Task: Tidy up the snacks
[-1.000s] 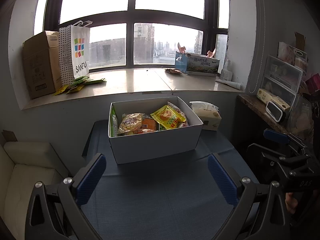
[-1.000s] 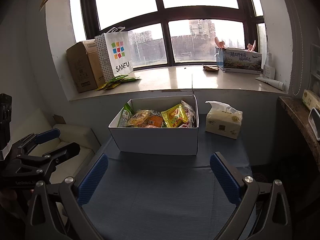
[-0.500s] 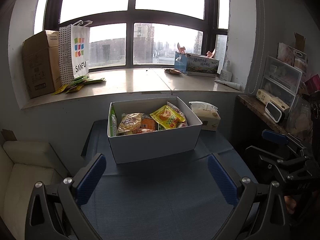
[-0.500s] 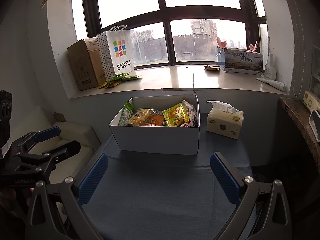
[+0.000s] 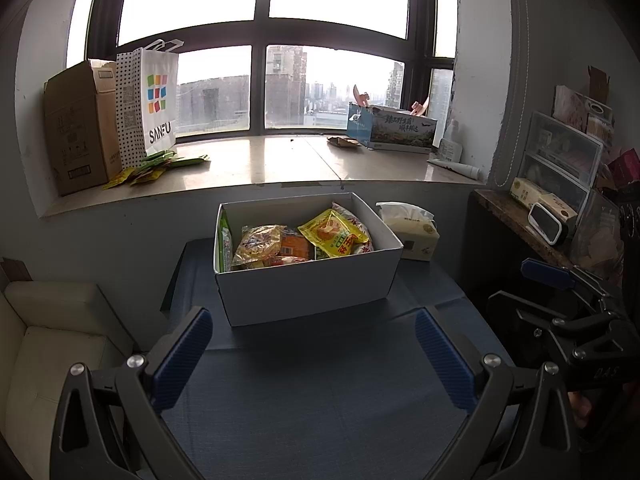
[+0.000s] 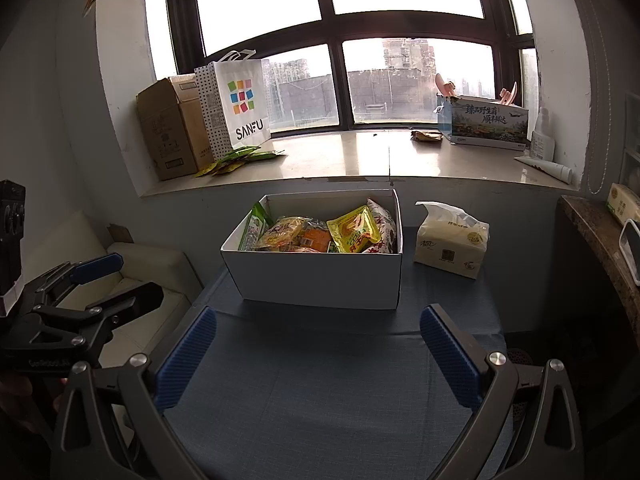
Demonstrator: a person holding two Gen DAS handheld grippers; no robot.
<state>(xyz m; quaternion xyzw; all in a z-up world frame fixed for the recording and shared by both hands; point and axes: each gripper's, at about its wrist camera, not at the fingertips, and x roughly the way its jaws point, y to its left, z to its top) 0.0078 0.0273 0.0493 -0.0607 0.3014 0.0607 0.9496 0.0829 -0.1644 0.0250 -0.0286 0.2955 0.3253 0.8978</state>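
Observation:
A white cardboard box (image 5: 308,284) (image 6: 320,276) stands on a table with a dark blue cloth (image 5: 320,400) (image 6: 320,392). It holds several snack packets: a yellow one (image 5: 334,232) (image 6: 354,234), an orange one (image 5: 294,245) and a green one (image 6: 252,228) at its left wall. My left gripper (image 5: 312,352) is open and empty, short of the box. My right gripper (image 6: 316,356) is open and empty too. Each gripper shows at the edge of the other's view, the right one (image 5: 532,284) and the left one (image 6: 120,280).
A tissue pack (image 5: 412,232) (image 6: 452,244) lies right of the box. The windowsill behind holds a brown carton (image 5: 80,128), a SANFU bag (image 5: 150,100), green sachets (image 5: 156,166) and a printed box (image 5: 394,128). A cream sofa (image 5: 48,344) stands left, shelves (image 5: 560,168) right.
Both views have shifted very slightly; the right gripper seen from the left has drifted a little left. The box and snacks have not moved.

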